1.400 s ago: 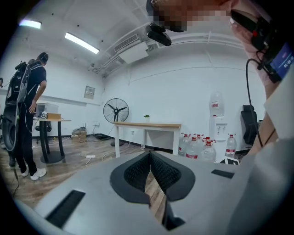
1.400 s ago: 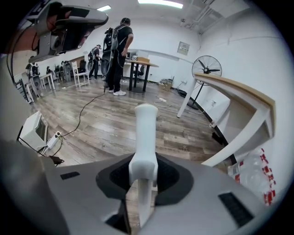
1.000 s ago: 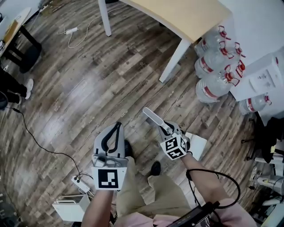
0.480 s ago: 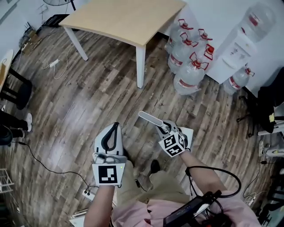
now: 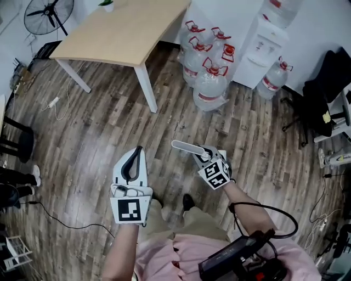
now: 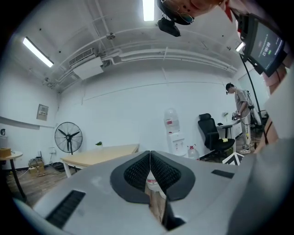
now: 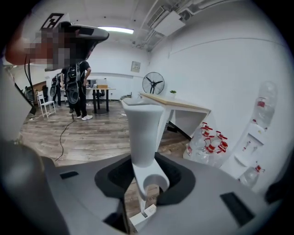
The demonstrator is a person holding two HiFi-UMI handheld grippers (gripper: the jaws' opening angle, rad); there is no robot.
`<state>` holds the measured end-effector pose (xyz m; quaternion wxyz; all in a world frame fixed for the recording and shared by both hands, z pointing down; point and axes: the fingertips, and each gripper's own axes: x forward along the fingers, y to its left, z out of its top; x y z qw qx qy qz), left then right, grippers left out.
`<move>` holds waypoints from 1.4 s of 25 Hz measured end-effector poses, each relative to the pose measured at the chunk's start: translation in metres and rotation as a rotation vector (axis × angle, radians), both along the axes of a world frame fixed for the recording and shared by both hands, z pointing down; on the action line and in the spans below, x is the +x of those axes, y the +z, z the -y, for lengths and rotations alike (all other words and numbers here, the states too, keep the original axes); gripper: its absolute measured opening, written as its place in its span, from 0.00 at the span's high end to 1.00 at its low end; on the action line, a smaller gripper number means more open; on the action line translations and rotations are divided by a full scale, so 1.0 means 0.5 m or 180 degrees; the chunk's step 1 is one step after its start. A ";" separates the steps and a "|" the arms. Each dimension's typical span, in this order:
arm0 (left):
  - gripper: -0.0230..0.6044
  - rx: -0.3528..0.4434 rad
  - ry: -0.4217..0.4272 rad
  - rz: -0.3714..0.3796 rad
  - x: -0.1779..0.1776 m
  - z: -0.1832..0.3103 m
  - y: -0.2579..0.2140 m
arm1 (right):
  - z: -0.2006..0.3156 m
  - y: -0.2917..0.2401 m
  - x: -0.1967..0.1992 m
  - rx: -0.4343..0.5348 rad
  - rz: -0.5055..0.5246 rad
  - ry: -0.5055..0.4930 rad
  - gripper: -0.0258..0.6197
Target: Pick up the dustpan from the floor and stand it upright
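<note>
Floor: wood planks (image 5: 98,126) — pale table (image 5: 126,33) and water jugs (image 5: 210,82) by the wall.
Dustpan (image 7: 142,133): lifted off the floor, white handle clamped in the right gripper (image 7: 144,176).
Left gripper (image 6: 149,172): jaws pressed together — nothing between them.

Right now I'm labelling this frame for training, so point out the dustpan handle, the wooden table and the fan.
dustpan handle (image 5: 185,146), head view, middle of the white shaft.
wooden table (image 5: 125,34), head view, bare tabletop.
fan (image 5: 49,13), head view, hub of the grille.
</note>
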<state>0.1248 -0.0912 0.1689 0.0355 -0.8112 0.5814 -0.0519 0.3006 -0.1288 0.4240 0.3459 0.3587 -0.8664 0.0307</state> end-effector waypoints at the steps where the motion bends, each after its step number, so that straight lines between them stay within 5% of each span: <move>1: 0.94 0.0021 0.0060 0.0015 0.021 0.004 -0.008 | 0.001 -0.003 0.022 0.0002 0.0008 0.0054 0.77; 16: 0.94 0.0037 0.0720 0.0073 0.258 0.015 -0.045 | -0.012 -0.011 0.264 0.0015 -0.0026 0.0755 0.65; 35: 0.94 0.0070 0.1052 0.0200 0.375 -0.004 -0.069 | -0.022 -0.038 0.376 0.0102 0.0149 0.1008 0.54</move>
